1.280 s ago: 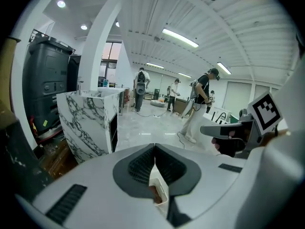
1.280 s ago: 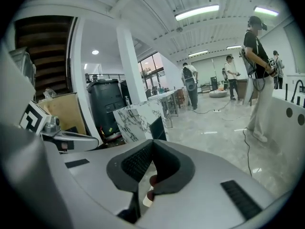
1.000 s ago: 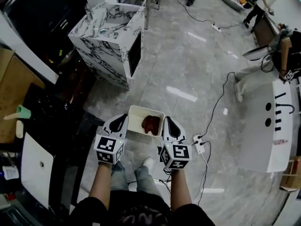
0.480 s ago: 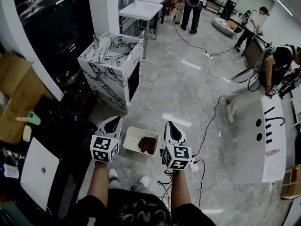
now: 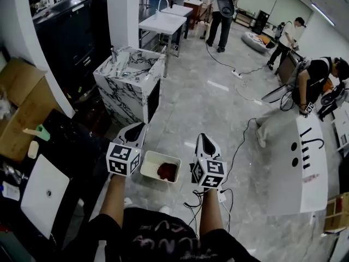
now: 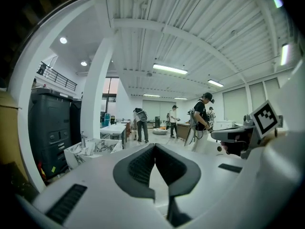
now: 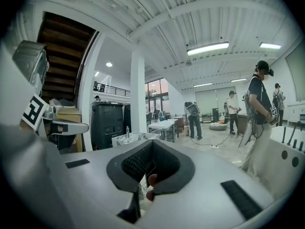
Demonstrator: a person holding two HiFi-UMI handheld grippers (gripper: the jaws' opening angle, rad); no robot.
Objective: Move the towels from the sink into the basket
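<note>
1. Looking down on a white basket [image 5: 152, 165] that stands on the grey floor [image 5: 218, 108], between the two hand-held grippers.
2. Finding one red-brown towel [image 5: 167, 171] inside the basket, bunched toward its 3 o'clock side.
3. Placing the left hand-held gripper [image 5: 139, 127] at 10 o'clock from the basket, jaws pressed together at the tips with nothing between them.
4. Placing the right hand-held gripper [image 5: 202, 137] at 2 o'clock from the basket, jaws likewise closed and empty.
5. Catching a glimpse of the towel's red through the slit under the closed tips in the right gripper view.
6. Setting the marble-patterned sink [image 5: 129, 70] at 11 o'clock from the basket and well apart from it; basin contents too small to tell.
7. Noting a standing person [image 5: 221, 10] far off at 1 o'clock, and a cable [image 5: 242, 141] trailing over the floor at 3 o'clock from the right hand-held gripper.
</note>
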